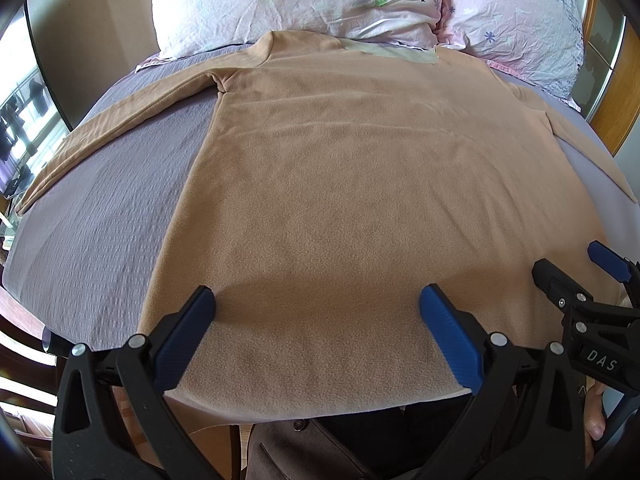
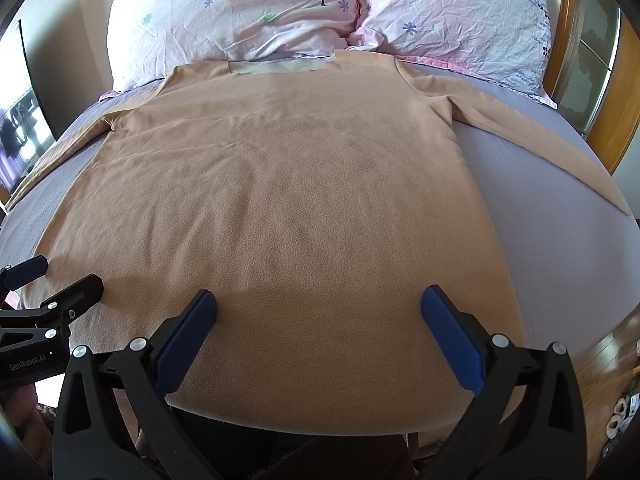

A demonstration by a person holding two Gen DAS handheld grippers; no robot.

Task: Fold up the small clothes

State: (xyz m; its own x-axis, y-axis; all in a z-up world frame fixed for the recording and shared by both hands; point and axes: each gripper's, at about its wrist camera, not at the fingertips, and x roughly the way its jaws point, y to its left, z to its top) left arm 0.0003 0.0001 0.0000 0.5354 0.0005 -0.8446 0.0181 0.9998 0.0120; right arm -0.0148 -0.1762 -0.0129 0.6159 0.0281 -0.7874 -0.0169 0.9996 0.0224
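A tan long-sleeved fleece top lies spread flat on the bed, collar toward the pillows, both sleeves stretched out to the sides. It also shows in the right wrist view. My left gripper is open and empty, its blue pads hovering above the hem on the left half. My right gripper is open and empty above the hem on the right half. The right gripper also shows at the right edge of the left wrist view, and the left gripper at the left edge of the right wrist view.
The bed has a lilac sheet. Two floral pillows lie at the head. A wooden headboard stands at the right. The person's dark clothing is at the near edge.
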